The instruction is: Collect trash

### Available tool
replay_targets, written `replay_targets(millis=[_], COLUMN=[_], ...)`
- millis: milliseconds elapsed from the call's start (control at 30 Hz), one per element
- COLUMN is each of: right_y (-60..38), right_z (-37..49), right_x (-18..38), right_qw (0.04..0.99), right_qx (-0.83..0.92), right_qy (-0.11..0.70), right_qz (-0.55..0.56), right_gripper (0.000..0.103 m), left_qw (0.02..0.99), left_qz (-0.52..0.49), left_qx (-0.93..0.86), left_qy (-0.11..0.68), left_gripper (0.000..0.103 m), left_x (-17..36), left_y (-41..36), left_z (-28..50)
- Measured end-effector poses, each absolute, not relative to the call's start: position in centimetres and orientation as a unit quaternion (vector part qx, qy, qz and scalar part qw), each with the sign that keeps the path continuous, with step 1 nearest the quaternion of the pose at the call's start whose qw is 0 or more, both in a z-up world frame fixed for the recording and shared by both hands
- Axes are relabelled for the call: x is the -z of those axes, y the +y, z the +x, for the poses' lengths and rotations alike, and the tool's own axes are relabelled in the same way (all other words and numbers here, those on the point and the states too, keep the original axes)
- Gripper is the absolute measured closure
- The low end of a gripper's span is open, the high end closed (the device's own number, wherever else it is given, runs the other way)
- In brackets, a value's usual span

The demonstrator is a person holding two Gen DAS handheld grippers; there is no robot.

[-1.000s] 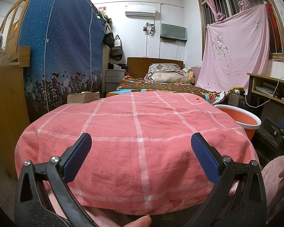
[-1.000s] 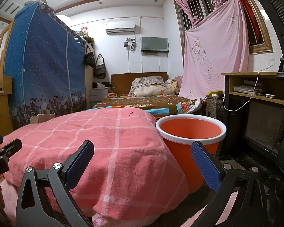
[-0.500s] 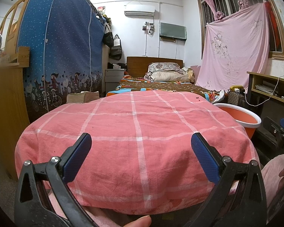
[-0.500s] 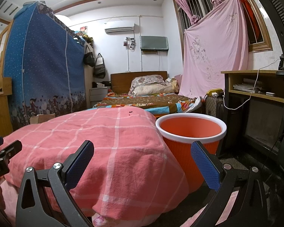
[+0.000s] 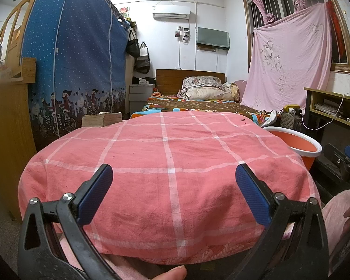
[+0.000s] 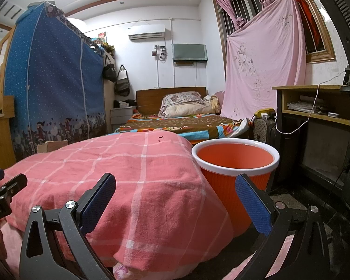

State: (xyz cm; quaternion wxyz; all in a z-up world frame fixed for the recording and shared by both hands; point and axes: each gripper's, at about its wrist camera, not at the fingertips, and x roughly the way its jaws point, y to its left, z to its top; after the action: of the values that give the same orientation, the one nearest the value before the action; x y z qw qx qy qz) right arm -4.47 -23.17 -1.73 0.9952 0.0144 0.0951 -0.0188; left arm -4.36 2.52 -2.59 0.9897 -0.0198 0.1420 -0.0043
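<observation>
A round table under a pink checked cloth (image 5: 170,154) fills the left wrist view and shows in the right wrist view (image 6: 128,175). A few small dark red scraps (image 5: 243,120) lie at its far right edge, also in the right wrist view (image 6: 160,137). An orange bin with a white rim (image 6: 235,163) stands on the floor right of the table; its rim shows in the left wrist view (image 5: 296,140). My left gripper (image 5: 173,186) is open and empty at the near table edge. My right gripper (image 6: 175,196) is open and empty, between table and bin.
A bed with pillows (image 5: 205,91) lies beyond the table. A blue fabric wardrobe (image 5: 74,58) and a wooden cabinet (image 5: 7,135) stand left. A thick book (image 5: 101,119) lies at the table's far left. A desk shelf with cables (image 6: 315,112) stands right.
Both grippers stay open and almost still. The right wrist view has shifted slightly, so the bin sits a little lower and nearer.
</observation>
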Motion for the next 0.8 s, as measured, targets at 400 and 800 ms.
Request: replay_targets(millis=[400,800], right_y=[-23.13,-23.25], right_z=[-4.54,-4.48], right_x=[1.68,1.59], right_qw=[0.995,0.995], right_qx=[0.019,0.019], right_qy=[0.096,0.096], right_qz=[0.015,0.016], right_gripper=[0.0,0.0], left_qw=[0.989,0.989], left_qz=[-0.019,-0.019], left_qx=[0.005,0.005], left_qy=[0.144,0.144], left_gripper=[0.011,0.011], left_x=[2.84,2.84], left_y=[2.61,2.6], left_z=[-4.12,-4.11])
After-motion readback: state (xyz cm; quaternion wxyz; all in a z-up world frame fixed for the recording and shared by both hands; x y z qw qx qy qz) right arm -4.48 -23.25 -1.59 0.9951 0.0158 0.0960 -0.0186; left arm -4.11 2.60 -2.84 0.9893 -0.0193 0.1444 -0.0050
